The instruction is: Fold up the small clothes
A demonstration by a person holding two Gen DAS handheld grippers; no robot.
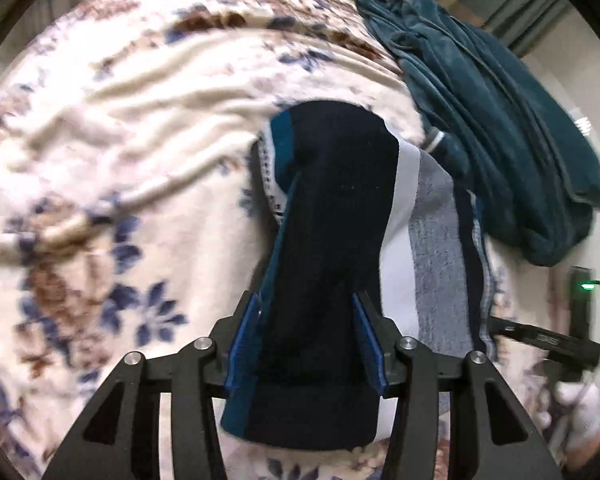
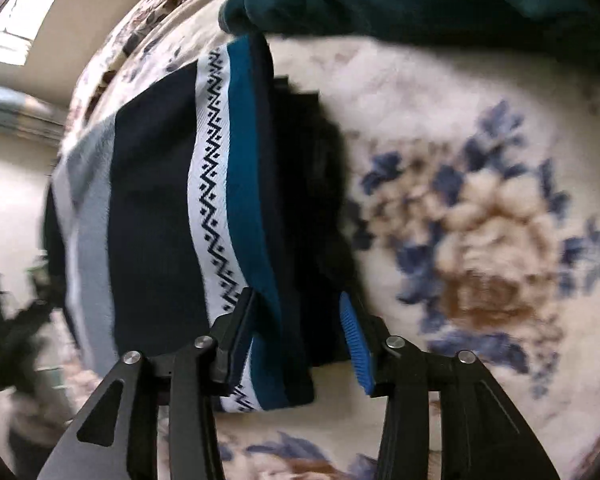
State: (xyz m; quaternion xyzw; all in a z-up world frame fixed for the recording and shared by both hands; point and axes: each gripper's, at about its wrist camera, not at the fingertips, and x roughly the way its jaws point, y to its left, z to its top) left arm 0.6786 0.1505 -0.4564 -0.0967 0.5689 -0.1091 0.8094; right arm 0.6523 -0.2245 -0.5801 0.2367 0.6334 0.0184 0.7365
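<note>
Both jaw sets stand partly open, pointing steeply down. Between the left gripper pads lies the navy end of the folded garment; the pads flank it and look clear of the cloth, though contact is hard to rule out. The right gripper straddles the teal-and-zigzag edge, its right pad apart from the cloth. Judged step: release after laying the fold on the blanket. Lift both grippers straight up so no pad drags the layers askew. Beyond the jaws lies a teal pile; keep clear of it.
</note>
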